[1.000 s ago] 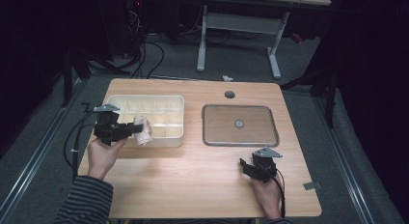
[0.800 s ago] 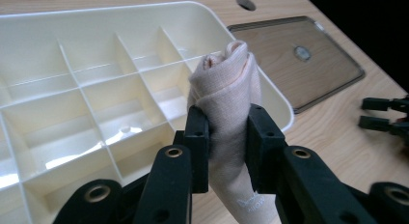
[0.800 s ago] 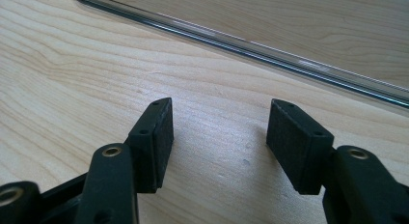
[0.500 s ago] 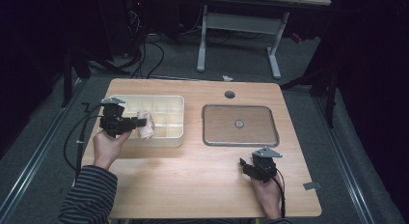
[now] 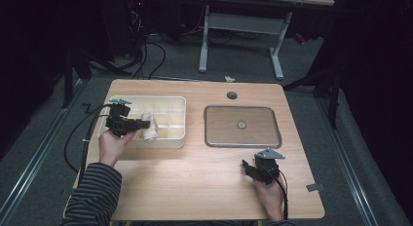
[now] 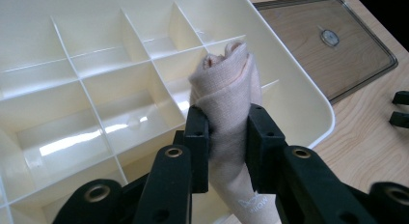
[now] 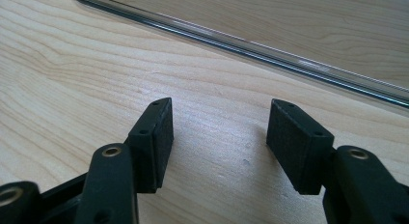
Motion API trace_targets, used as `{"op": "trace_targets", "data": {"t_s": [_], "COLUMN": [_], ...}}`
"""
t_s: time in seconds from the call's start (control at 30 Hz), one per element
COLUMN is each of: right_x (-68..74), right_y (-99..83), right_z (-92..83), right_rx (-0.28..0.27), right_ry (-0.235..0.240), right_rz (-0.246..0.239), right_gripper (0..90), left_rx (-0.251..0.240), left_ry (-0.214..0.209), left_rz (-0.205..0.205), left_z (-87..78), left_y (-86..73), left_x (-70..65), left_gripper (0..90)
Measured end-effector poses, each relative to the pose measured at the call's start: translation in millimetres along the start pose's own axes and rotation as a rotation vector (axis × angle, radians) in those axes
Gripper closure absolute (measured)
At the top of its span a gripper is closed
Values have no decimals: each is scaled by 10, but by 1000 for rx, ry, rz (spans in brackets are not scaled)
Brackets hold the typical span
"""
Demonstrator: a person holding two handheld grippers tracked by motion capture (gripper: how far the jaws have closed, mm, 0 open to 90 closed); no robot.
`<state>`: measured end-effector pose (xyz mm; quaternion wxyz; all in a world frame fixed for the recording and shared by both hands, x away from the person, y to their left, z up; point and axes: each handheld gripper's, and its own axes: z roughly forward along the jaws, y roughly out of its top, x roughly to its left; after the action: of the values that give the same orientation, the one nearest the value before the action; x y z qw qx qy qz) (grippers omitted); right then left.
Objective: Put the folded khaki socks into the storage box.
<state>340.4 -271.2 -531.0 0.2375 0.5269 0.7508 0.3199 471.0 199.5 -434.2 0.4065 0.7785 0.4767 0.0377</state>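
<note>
Left gripper (image 6: 225, 137) has its jaws clamped on a rolled beige cloth (image 6: 226, 96), held above the near right compartments of the cream divided tray (image 6: 87, 84), roll end pointing away. High view: cloth (image 5: 148, 130) sits over the tray's (image 5: 175, 102) front half. Right gripper (image 7: 219, 142) rests low over bare wooden table (image 7: 72, 69), jaws wide apart and empty, just short of the clear lid (image 5: 242, 126).

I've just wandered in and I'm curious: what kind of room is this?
Probably a lab or workshop set up for recording hand work, not a home. A bare wooden table stands on grey carpet, cables trail across the dark floor behind, and a person works with a handheld left gripper.
</note>
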Motion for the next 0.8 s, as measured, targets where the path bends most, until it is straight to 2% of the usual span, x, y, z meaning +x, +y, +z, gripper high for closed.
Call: {"op": "trace_targets", "data": {"t_s": [0.13,0.43,0.8], "right_x": [0,0,0], "right_y": [0,0,0], "right_z": [0,0,0], "right_rx": [0,0,0], "right_ry": [0,0,-1], "right_rz": [0,1,1], "right_gripper": [426,425,424], "left_rx": [-2,43,92], "left_ry": [3,13,62], "left_rz": [-12,-9,27], "left_z": [23,129,206], "left_y": [2,-11,-39], "left_x": [39,107,147], "left_gripper": [737,736,739]}}
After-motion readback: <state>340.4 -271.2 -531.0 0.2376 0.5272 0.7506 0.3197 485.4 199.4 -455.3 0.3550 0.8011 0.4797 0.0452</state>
